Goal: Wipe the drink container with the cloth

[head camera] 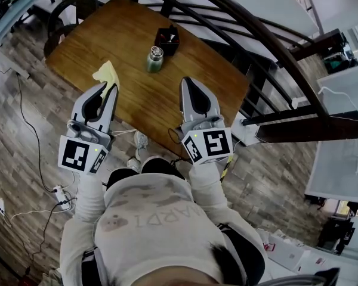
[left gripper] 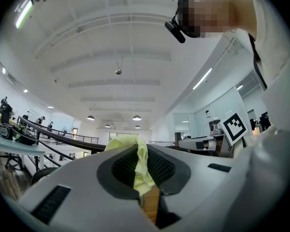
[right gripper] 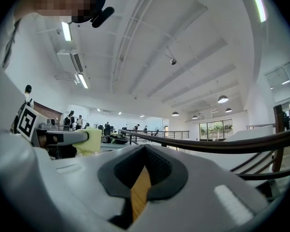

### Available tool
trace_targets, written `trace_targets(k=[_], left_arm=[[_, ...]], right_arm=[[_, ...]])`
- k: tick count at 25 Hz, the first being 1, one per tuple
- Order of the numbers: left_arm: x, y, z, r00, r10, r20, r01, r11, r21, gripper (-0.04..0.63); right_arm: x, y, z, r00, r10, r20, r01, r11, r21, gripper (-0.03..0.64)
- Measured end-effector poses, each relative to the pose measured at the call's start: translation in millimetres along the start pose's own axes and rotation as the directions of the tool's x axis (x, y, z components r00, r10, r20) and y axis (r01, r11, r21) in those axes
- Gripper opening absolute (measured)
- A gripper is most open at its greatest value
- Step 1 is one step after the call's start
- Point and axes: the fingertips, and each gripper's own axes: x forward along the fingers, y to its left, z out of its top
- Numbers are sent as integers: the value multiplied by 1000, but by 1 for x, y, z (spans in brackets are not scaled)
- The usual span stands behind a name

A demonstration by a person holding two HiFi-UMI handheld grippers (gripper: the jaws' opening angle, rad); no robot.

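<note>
Wooden table [head camera: 137,109] ahead of both grippers, curved railing [head camera: 258,36] beyond.

Head view: left gripper [head camera: 105,90] short of the near edge, yellow cloth [head camera: 108,74] poking past its tips. Drink container [head camera: 154,59] upright, farther ahead and to its right, just beside a black box [head camera: 167,39]. Right gripper [head camera: 188,85] well short of the container.

Left gripper view: clamped on a fold of cloth.

Right gripper view: closed tight, nothing between.

Probably the approach, wiping not yet begun. Next, likely: carry cloth forward onto the container's side, perhaps steadying with the right.
</note>
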Motion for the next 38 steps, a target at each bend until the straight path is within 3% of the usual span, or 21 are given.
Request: trace_targets(k=[8,16,25,38], left_arm=[[41,18,-16,1000,1,-19,-1,1000,-16,29],[76,39,-58,995,3,-100,-8,999,-48,29],[105,49,-112,979,-7,-206,-11,996,-86,29],[135,56,-164,956,-2,-292,-37,991,-126,29]], right_arm=[[38,-25,-17,999,7,-42,-7,1000,10,11],[84,-50,-61,989,32,-142,-24,998,60,11],[125,-75,-124,955,70,-288,-38,992,118,11],[176,-94,-199,899,114,-422,-65,989,130,11]])
